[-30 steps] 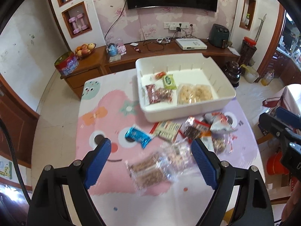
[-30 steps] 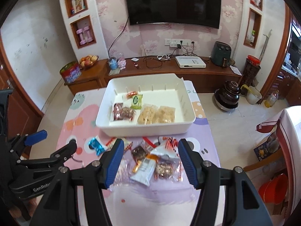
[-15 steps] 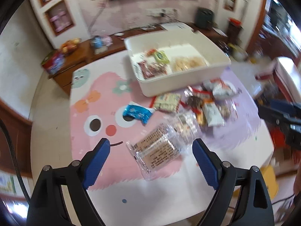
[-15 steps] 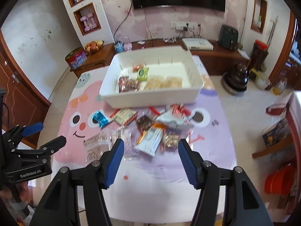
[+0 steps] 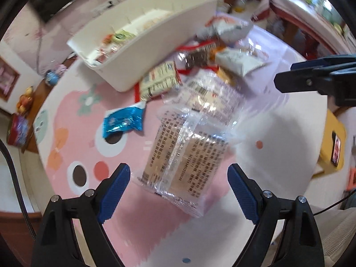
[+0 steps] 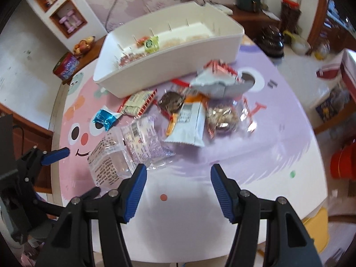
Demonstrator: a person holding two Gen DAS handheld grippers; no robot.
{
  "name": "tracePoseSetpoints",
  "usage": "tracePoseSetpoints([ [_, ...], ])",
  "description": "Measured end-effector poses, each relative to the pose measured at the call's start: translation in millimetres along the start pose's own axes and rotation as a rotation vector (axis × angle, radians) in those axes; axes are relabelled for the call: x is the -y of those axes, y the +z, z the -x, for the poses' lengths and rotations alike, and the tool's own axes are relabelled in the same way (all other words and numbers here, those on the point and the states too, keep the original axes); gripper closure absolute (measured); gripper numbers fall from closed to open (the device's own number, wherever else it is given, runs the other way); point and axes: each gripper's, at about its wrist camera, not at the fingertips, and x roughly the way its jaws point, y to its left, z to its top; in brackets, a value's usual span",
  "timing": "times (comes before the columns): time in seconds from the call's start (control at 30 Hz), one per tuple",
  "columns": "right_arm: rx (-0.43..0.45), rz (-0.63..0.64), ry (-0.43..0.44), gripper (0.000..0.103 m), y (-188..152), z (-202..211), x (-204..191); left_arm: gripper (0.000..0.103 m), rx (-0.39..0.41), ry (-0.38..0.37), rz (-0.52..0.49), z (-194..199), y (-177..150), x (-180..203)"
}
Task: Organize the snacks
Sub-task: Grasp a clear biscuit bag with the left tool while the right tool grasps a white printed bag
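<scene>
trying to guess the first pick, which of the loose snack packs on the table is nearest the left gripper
The clear pack with black print, lying just ahead of the open left gripper. The blue foil pack and the cream pack with red edges lie farther off.

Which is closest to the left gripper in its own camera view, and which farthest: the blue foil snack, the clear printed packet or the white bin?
From the left gripper:
1. Clear printed packet, between its open fingers.
2. Blue foil snack, further up, left.
3. White bin, at the table's far side.
</scene>
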Motion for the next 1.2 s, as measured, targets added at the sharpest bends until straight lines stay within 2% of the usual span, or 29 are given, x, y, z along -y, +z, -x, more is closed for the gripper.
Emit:
tracePoseSetpoints([
  [0.2, -0.006, -0.026, 0.025, 0.043, -2, -20, -17, 0.014, -0.031, -0.05, -0.062, -31, 2, -2],
  [0.37, -0.005, -0.03, 0.036, 0.043, 5, -33, -29, 0.014, -0.052, -0.094, -0.055, -50, 2, -7],
  [0.5, -0.004, -0.02, 0.038, 0.043, 11, -41, -36, 0.015, -0.053, -0.123, -0.008, -62, 0, -22],
  [0.63, -0.008, 0.002, 0.031, 0.042, 16, -50, -42, 0.025, -0.035, -0.166, 0.062, -63, -5, -42],
  [0.7, -0.008, 0.021, 0.021, 0.042, 18, -54, -47, 0.032, -0.022, -0.163, 0.083, -60, -9, -50],
  [0.77, -0.012, 0.039, 0.008, 0.04, 20, -60, -51, 0.034, -0.021, -0.145, 0.097, -57, -14, -55],
  [0.87, -0.026, 0.057, -0.008, 0.04, 23, -70, -54, 0.034, -0.033, -0.127, 0.149, -55, -23, -67],
  [1.03, -0.056, 0.119, -0.066, 0.04, 25, -90, -65, 0.035, -0.059, -0.145, 0.259, -53, -38, -89],
  [1.2, -0.092, 0.147, -0.087, 0.039, 26, -111, -70, 0.035, -0.068, -0.139, 0.307, -53, -48, -99],
])
